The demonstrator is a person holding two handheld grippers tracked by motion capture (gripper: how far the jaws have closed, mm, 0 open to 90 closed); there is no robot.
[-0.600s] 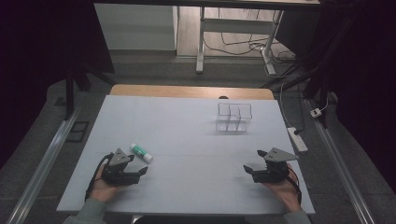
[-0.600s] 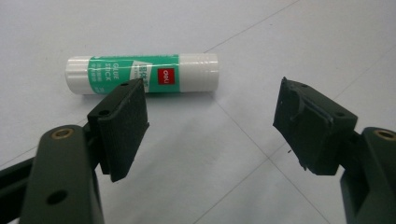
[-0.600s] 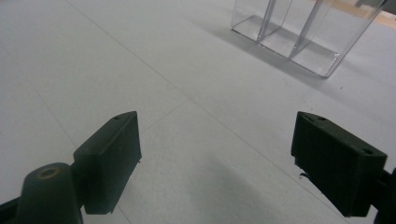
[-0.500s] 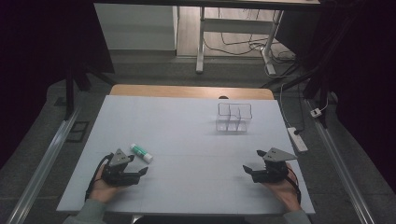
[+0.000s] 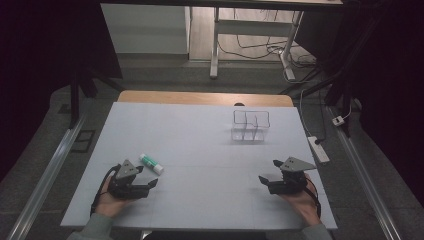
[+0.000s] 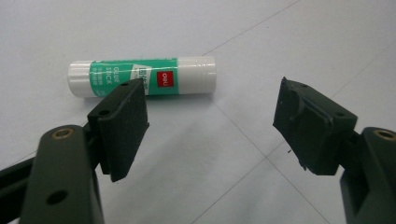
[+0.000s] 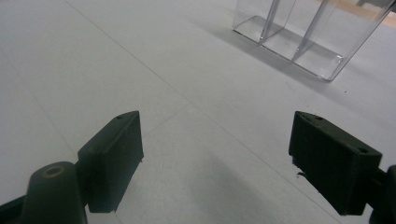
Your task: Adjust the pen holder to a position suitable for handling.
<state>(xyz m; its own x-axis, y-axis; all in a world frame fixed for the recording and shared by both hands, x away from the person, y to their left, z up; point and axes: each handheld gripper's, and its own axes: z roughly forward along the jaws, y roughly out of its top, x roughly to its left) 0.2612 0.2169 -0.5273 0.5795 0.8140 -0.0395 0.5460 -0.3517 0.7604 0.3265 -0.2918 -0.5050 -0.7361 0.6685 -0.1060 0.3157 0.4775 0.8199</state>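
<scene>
Since the earlier frames nothing has visibly shifted: both hands rest at the near edge of the white table [image 5: 200, 150] as before. At the left, the left gripper [image 5: 146, 179] sits with its jaws wide apart and nothing between them, the green-and-white glue stick [image 6: 141, 76] lying on its side just beyond and left of its fingertips, untouched. Farther right, a clear divided container [image 5: 250, 126] stands toward the far side, and the right gripper [image 5: 268, 172] rests with jaws likewise spread and empty, well apart from it.
</scene>
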